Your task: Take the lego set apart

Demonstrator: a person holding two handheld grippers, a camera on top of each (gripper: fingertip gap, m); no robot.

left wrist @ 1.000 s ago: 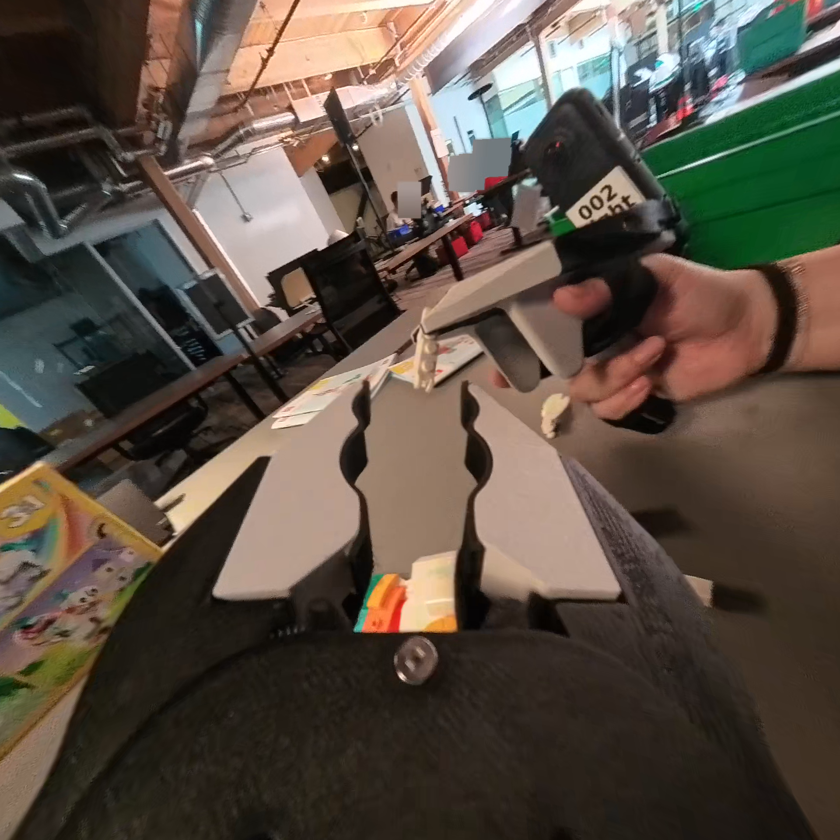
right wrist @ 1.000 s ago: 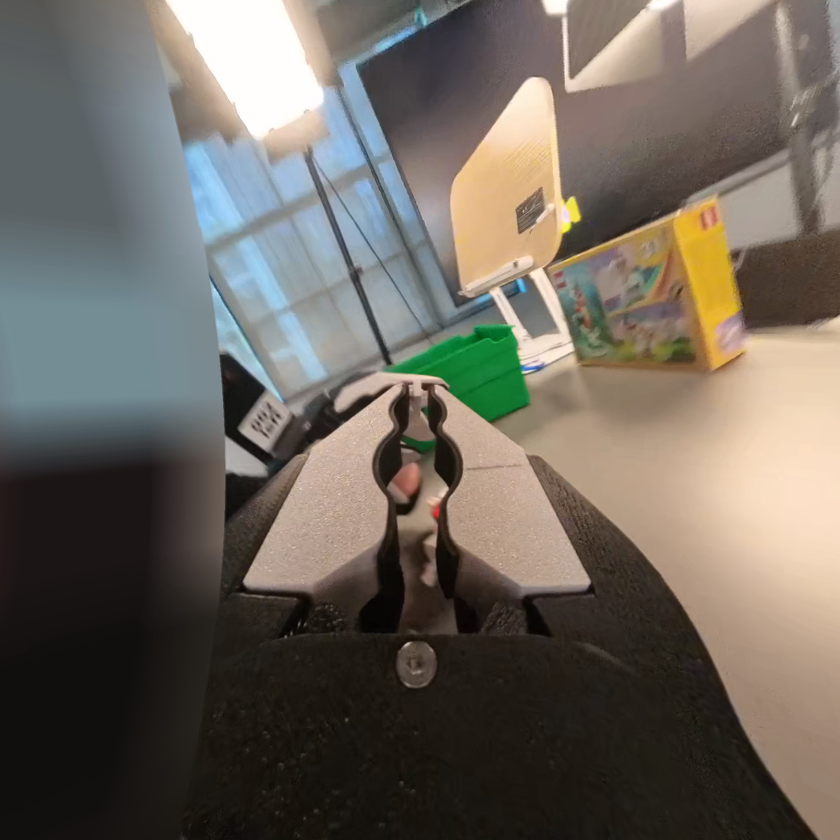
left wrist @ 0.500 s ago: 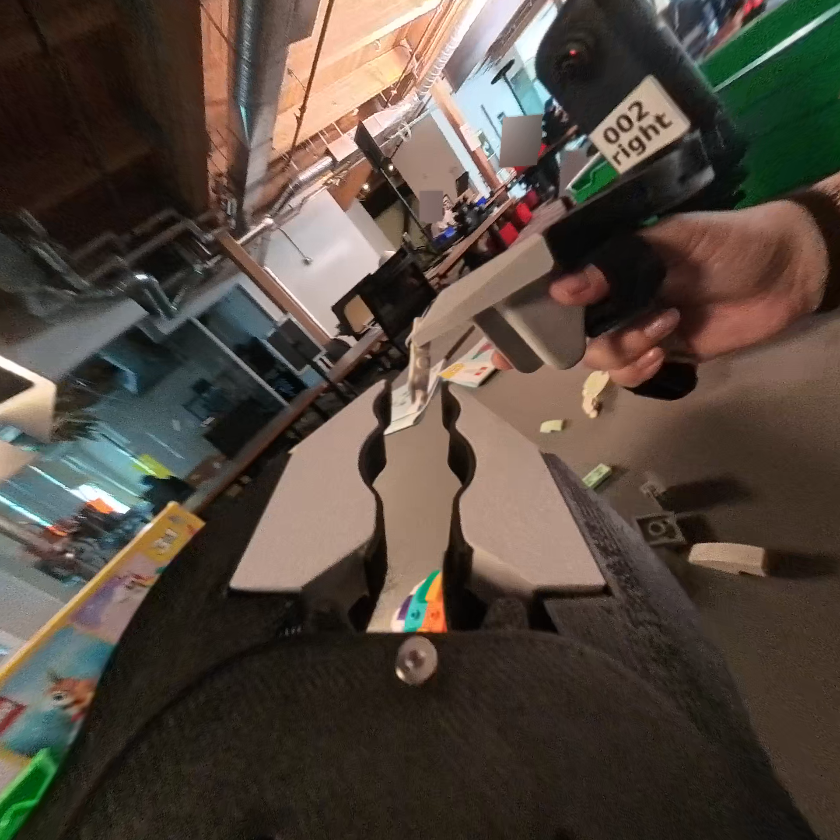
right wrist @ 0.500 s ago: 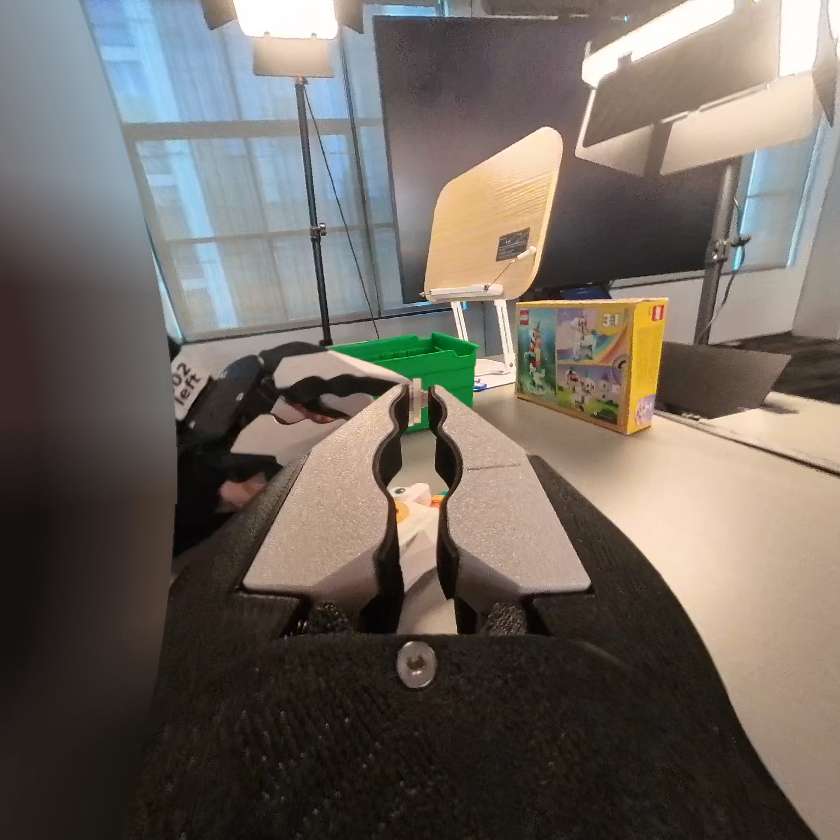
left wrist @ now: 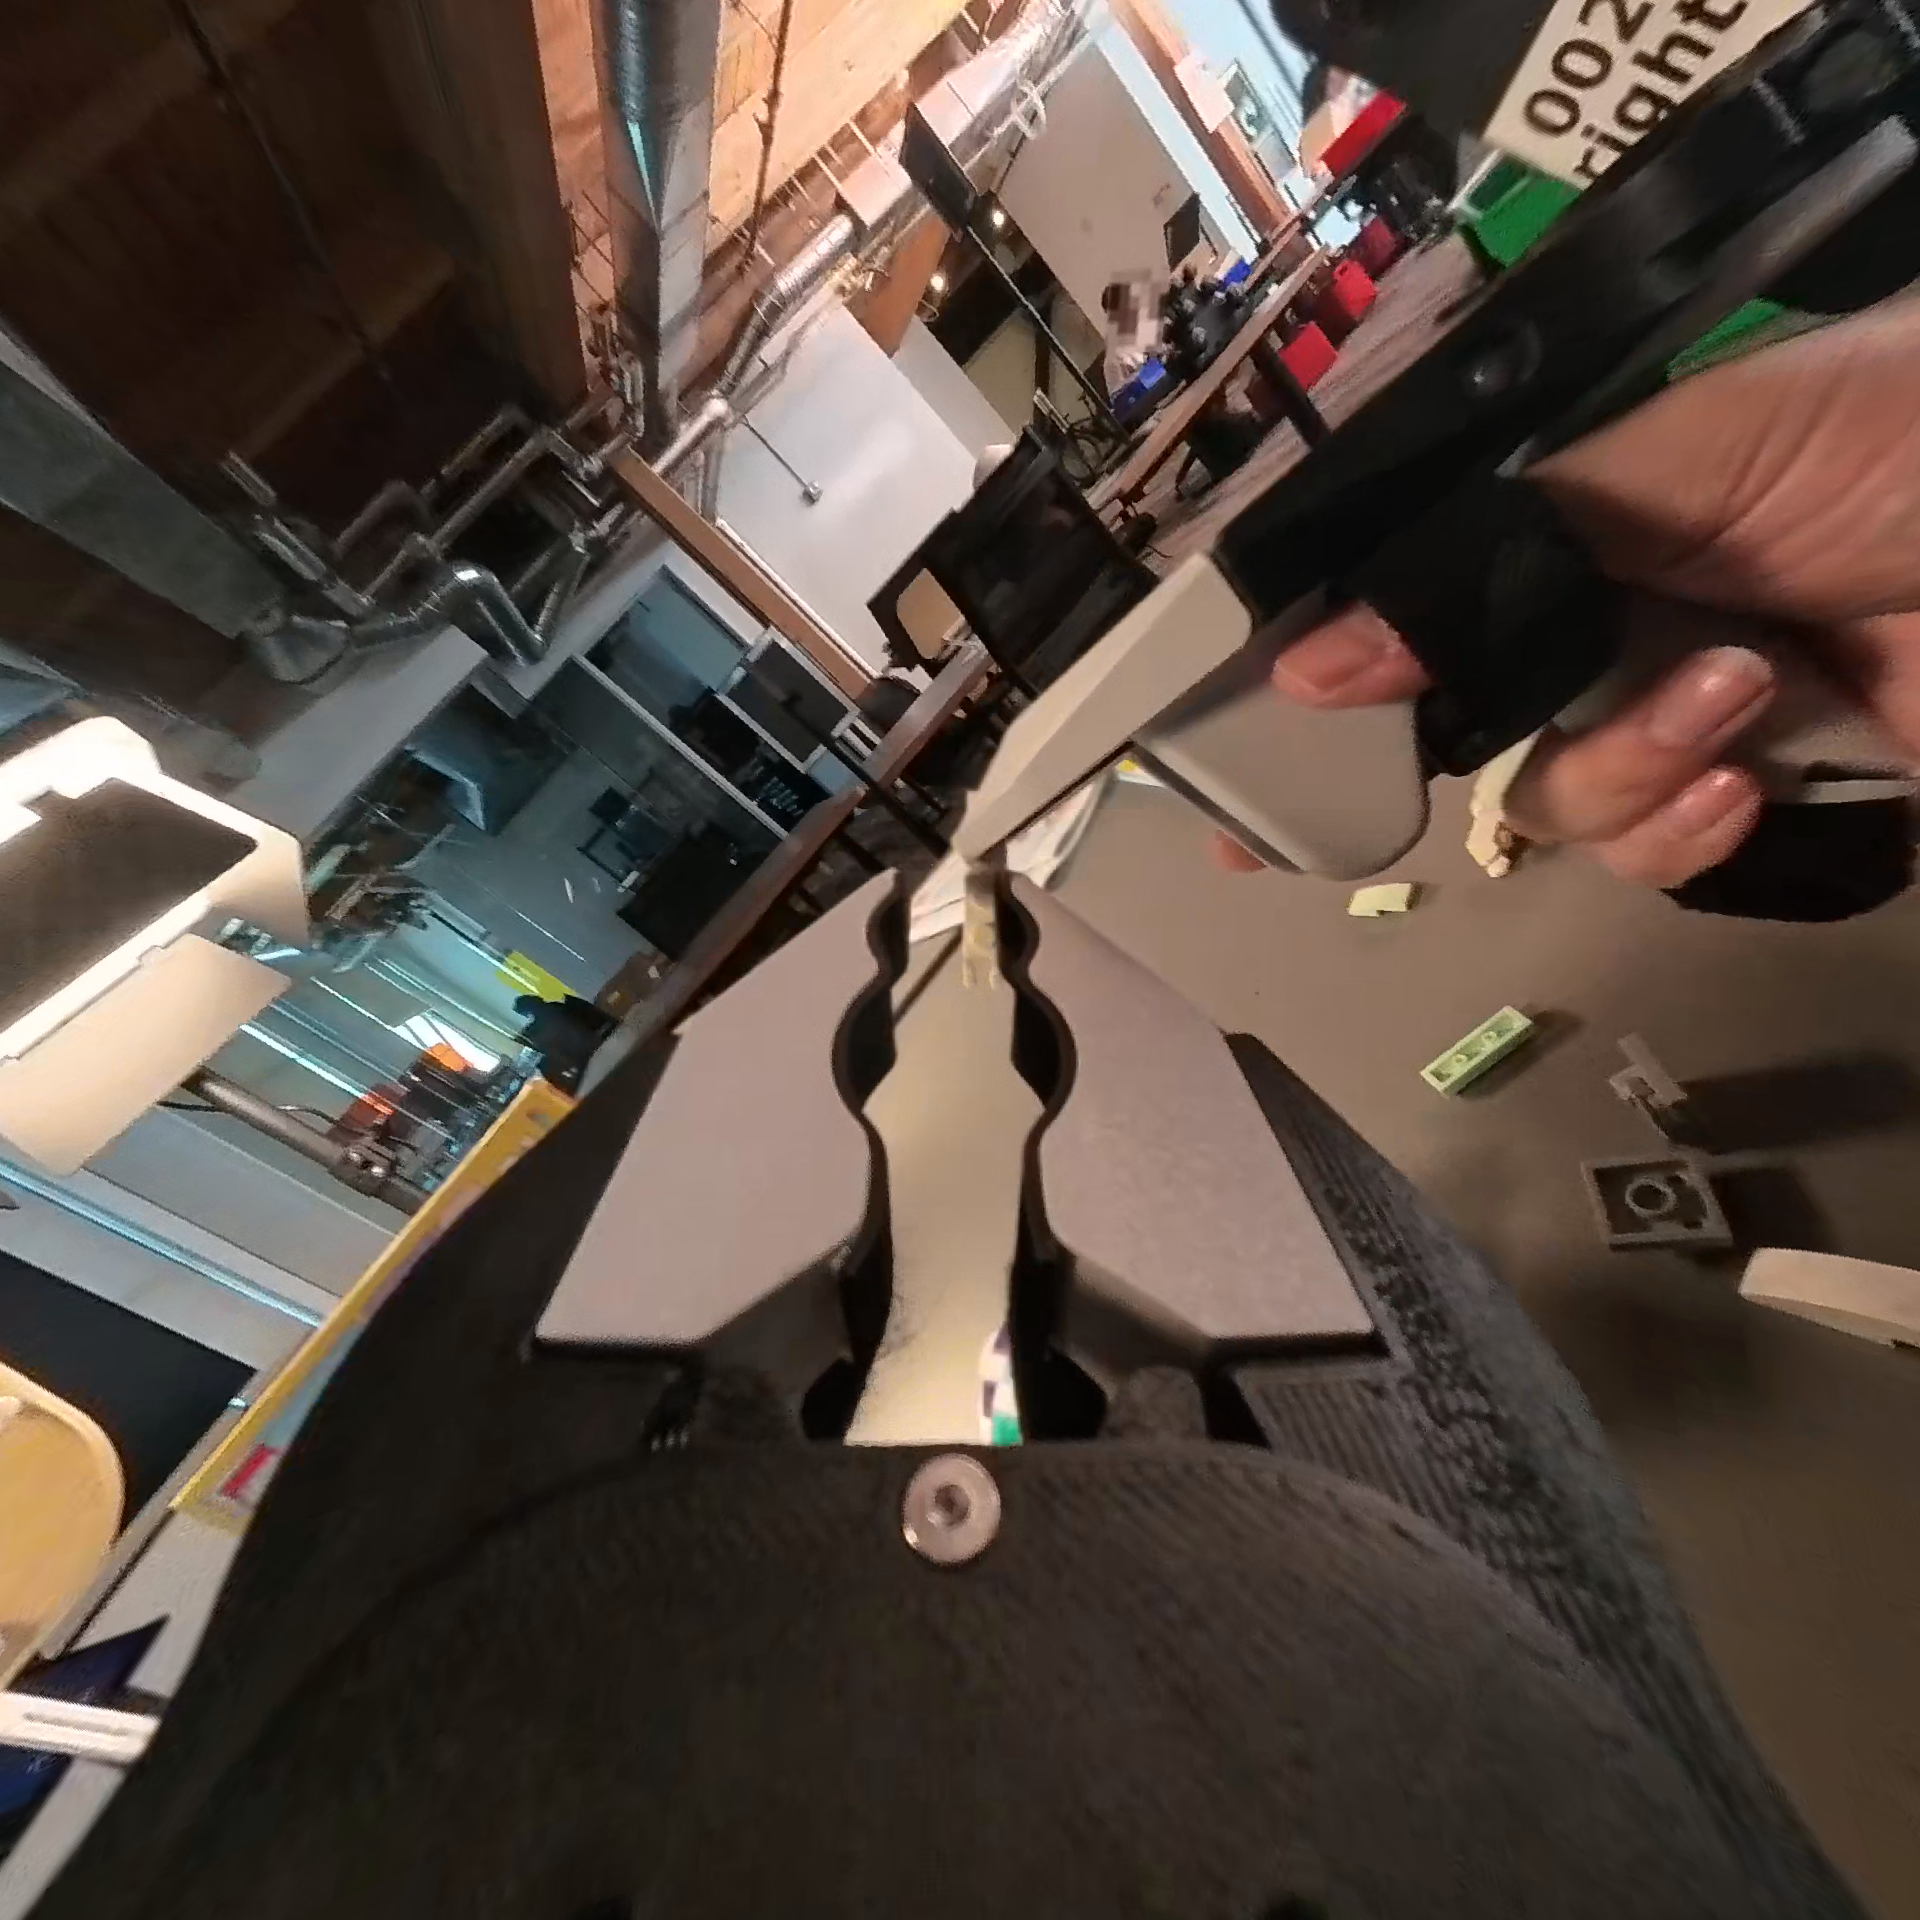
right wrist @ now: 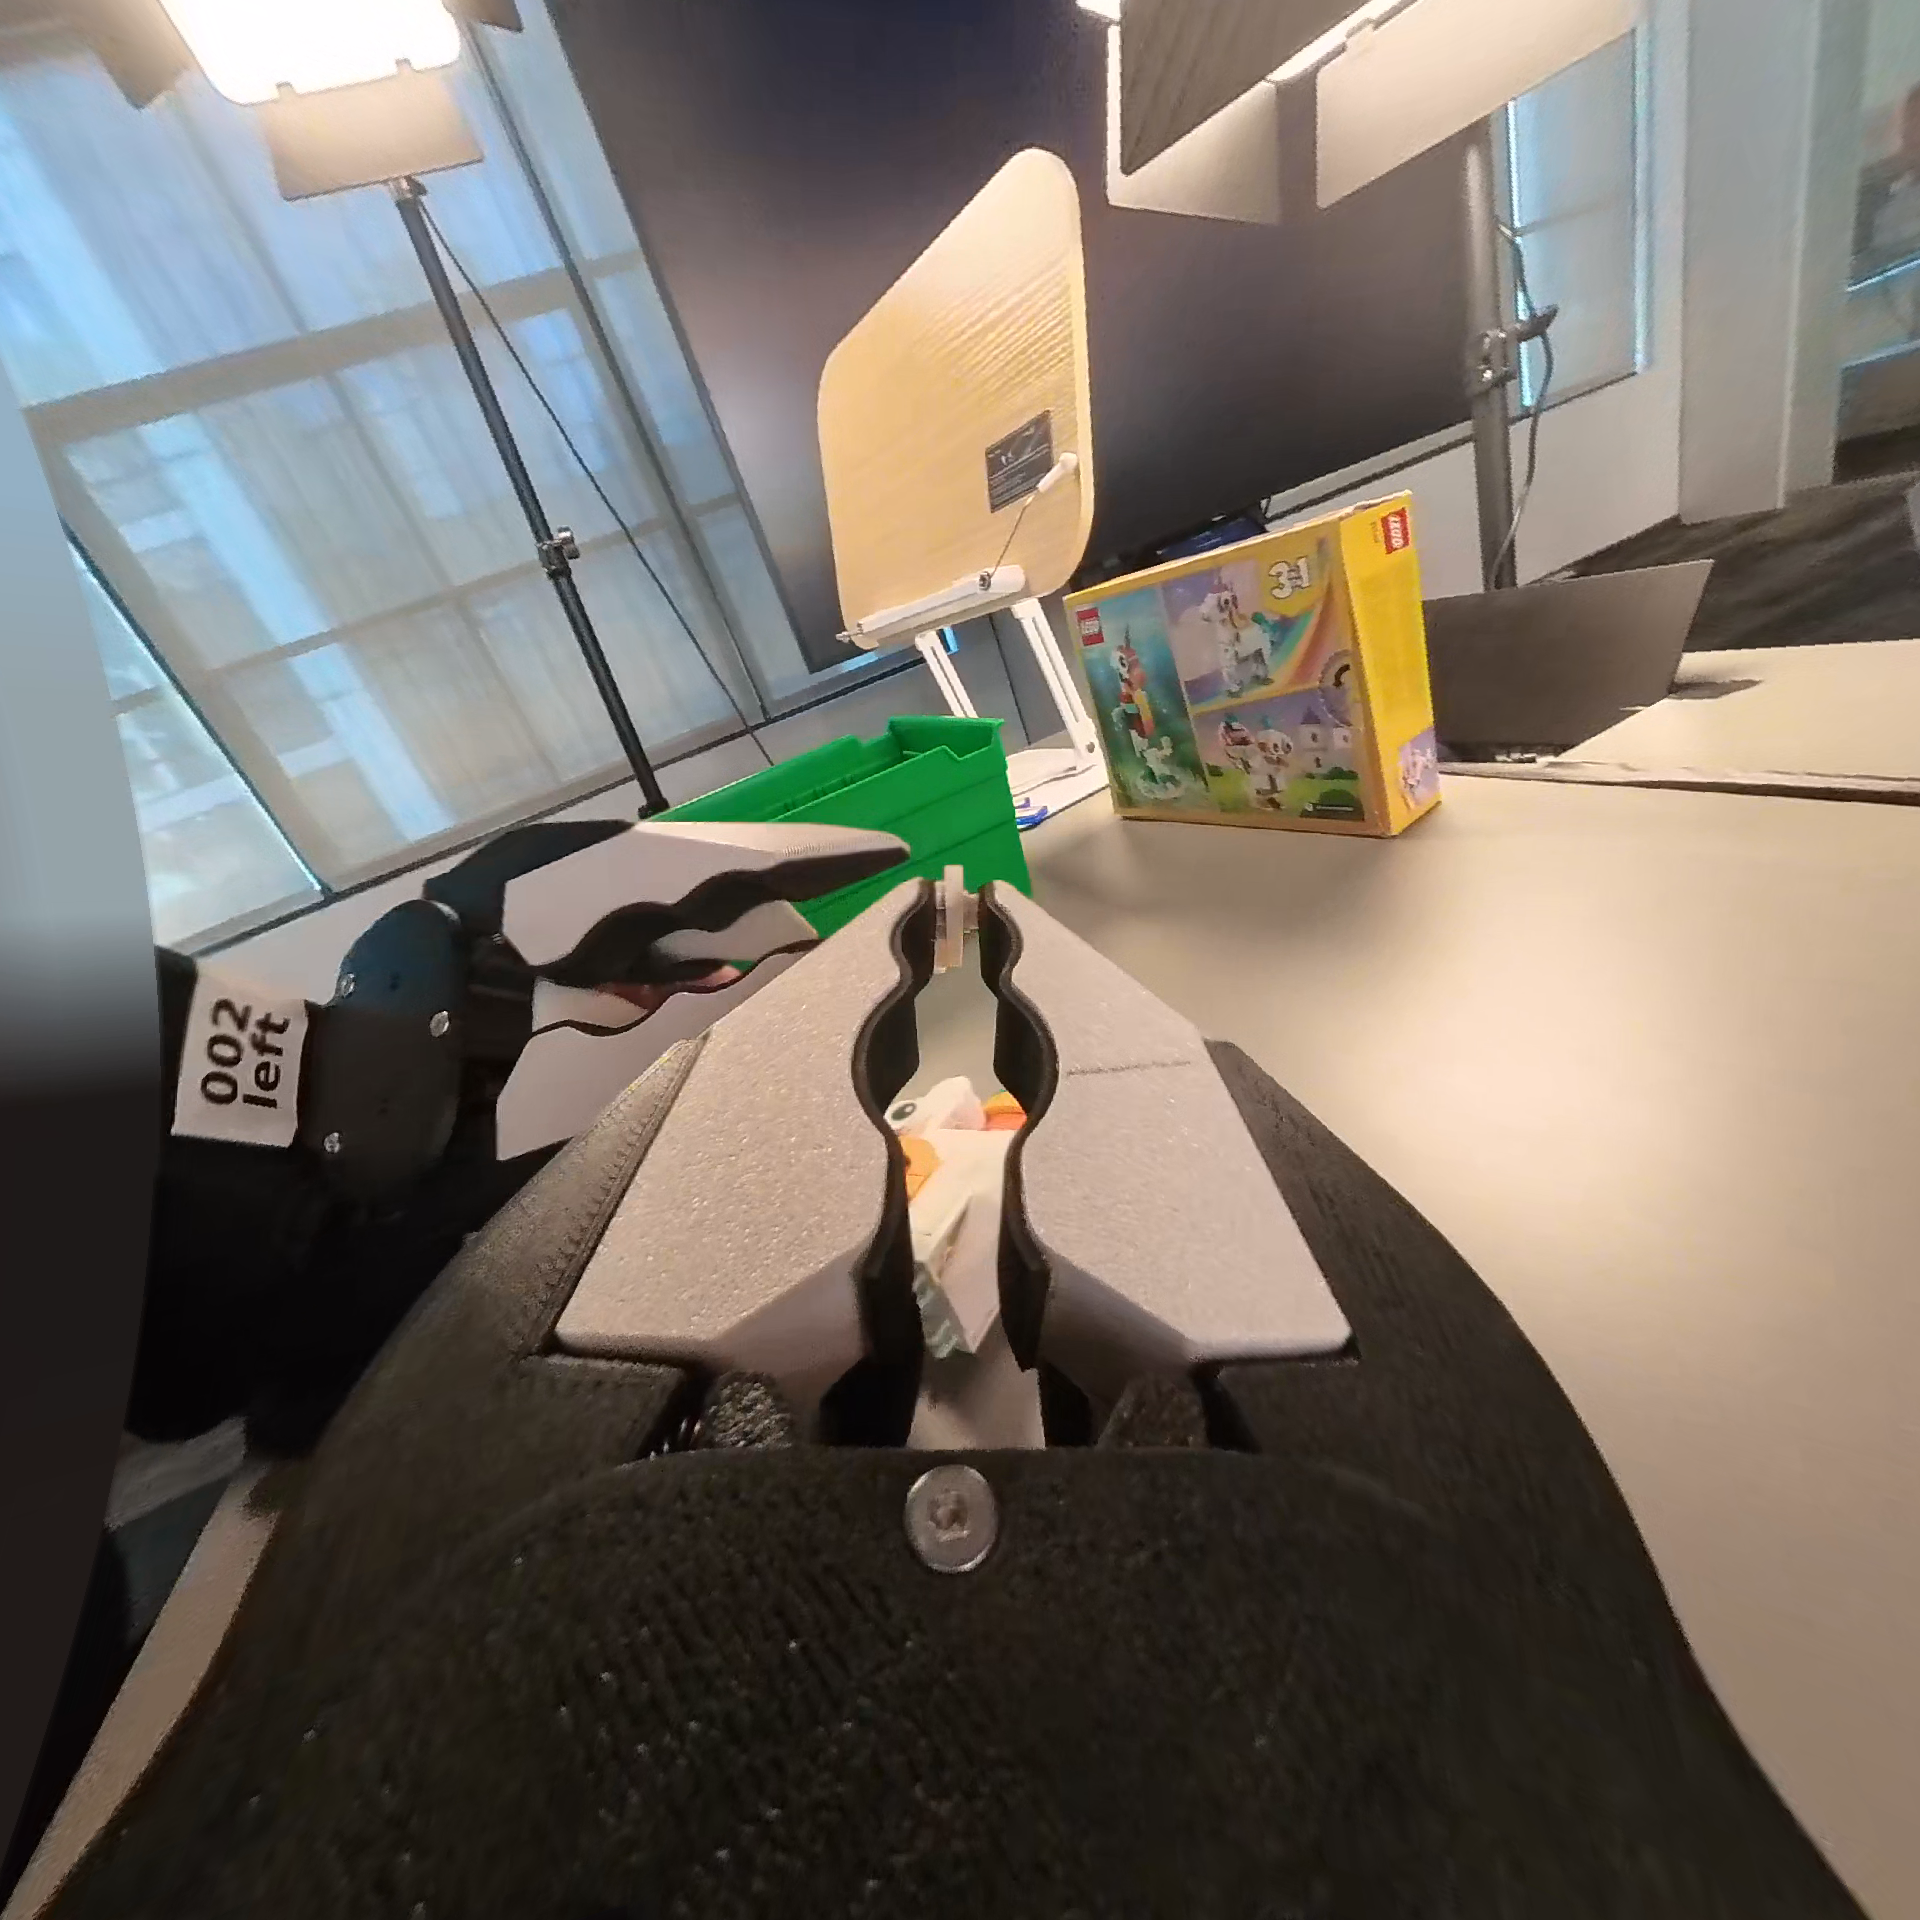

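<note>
Your right tongs point(right wrist: 951, 904) pinch a small white lego piece point(right wrist: 948, 928) at their very tips, the jaws closed on it above the grey desk point(right wrist: 1507, 1039). In the left wrist view the same right tongs point(left wrist: 982, 847) reach in from the upper right, held by your right hand point(left wrist: 1704, 623), with that white lego piece point(left wrist: 977, 940) hanging between the tips of your left tongs point(left wrist: 951, 894), whose jaws stand apart and hold nothing. Below the right tongs, the partly built white and orange lego set point(right wrist: 951, 1174) lies on the desk. Loose pieces rest on the desk: a pale green plate point(left wrist: 1477, 1049), a dark grey square point(left wrist: 1654, 1200), a cream piece point(left wrist: 1839, 1294). Toward the far edge stand a green bin point(right wrist: 894, 800) and a yellow box point(right wrist: 1262, 675).
</note>
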